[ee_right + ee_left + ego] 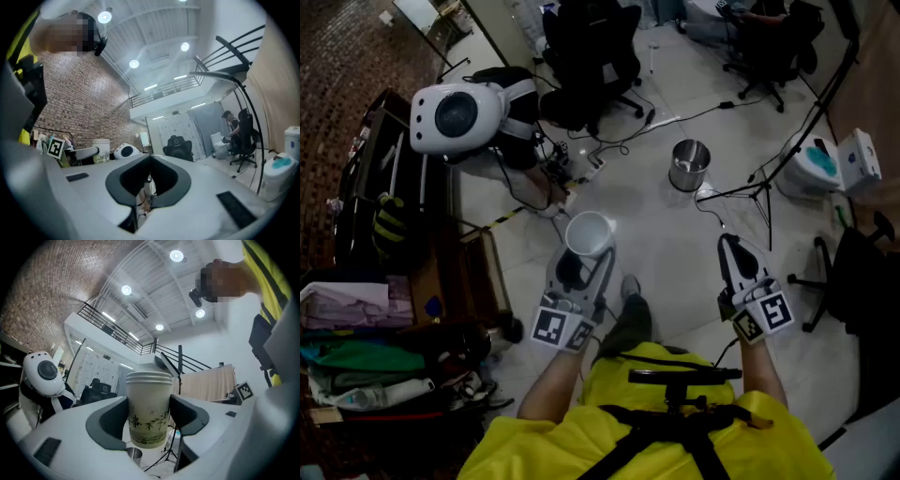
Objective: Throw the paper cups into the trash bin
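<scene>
Well — stacked paper cups (148, 408), bamboo motif.

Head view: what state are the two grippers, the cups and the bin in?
paper cups: stacked, upright, gripped at the sides.
left gripper: shut on the paper cups.
right gripper: shut, empty.
trash bin: upright, open top, apart from the cups.

left gripper (148, 405) clamps an upright stack of paper cups (148, 392)

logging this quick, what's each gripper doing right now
Left gripper: closed on the stacked paper cups.
Right gripper: closed, empty.
</scene>
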Demonstrator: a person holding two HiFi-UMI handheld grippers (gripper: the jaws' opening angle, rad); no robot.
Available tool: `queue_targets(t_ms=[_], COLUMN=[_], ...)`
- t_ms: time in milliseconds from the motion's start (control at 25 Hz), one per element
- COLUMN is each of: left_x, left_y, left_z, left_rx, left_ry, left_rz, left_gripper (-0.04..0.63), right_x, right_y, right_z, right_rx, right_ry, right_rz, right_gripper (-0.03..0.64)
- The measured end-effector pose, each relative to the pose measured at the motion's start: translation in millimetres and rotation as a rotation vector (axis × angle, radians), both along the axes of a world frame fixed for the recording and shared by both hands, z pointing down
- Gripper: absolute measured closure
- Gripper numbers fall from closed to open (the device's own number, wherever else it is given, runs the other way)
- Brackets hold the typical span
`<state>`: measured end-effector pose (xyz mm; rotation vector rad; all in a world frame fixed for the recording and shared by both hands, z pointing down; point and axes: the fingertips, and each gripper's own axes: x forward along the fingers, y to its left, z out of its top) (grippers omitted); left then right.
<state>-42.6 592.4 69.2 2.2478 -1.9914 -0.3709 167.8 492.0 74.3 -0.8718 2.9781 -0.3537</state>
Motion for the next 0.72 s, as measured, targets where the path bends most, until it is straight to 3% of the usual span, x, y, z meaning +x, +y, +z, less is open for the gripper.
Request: queue_targets(t_ms=[160,320,480,720], left_x=[-68.2,-99.4,-92.2,-61.6], left_y=[-89.7,-191.2,-275.3,-404.0], left_z=[-8.7,-21.5,-17.4,4.6], left_rx=[-0.003,0.015,-0.004,-0.038], left_ry=[-0.074,-0.043,-0.024,-0.016], left_rz=[0.074,0.18,0.252,0.301], left_gripper=[0.313,0.314,0.314,0.314], right_x=[-60.1,-78.1,-68.3,-39.8], right_y=[-70.2,-142.8,-202.9,-336.6], right_z=[-18.0,-13.4,1.4,35.8], right_rx=[0.023,0.021,-0.035,-0.055], right_ry=[-0.029,0.002,-0.012,-0.053], right_rz=[0.075,0.186,0.254,0.293], right_gripper=[0.611,0.611,0.611,0.611])
